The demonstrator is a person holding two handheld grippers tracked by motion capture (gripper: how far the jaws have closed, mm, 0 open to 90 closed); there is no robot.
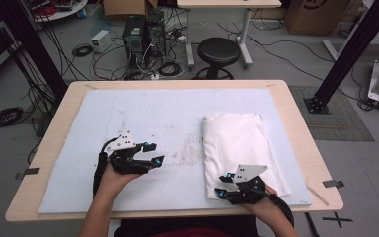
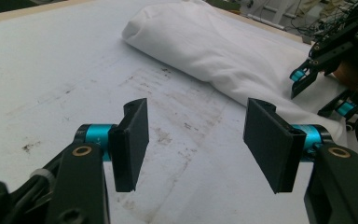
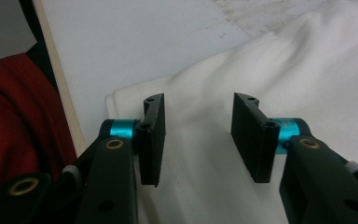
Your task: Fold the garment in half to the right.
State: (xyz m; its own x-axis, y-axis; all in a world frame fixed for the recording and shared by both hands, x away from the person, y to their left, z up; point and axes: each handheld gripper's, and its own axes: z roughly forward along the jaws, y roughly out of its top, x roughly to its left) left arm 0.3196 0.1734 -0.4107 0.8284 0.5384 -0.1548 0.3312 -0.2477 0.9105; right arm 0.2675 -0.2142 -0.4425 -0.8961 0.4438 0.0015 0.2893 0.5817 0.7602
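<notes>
Two grippers: the left gripper (image 1: 150, 153) hovers over the bare pale-blue mat (image 1: 153, 113), well apart from the cloth; the right gripper (image 1: 223, 186) sits at the cloth's near end.
Left jaws: released, spread wide, nothing between them.
Right jaws: parted over the cloth's near edge in the right gripper view, the pads not pressing on fabric; released.
Cloth position: the folded white cloth (image 1: 239, 148) lies on the right half of the mat, its near left corner (image 3: 121, 100) just inside the table's wooden front edge (image 3: 63, 88).
Long axis: runs from the person's side away toward the far edge of the table; the short ends face near and far, and the rounded fold faces the left gripper.
Risk, pinch: if the right jaws close on the top layer alone, the fold is likely to peel open rather than lift whole.
Risk, drag: a one-sided pull at the near end could skew the cloth or slide it off the mat's front edge.
Risk, left side: with the left gripper so far off, the far end has no support and may bunch.
</notes>
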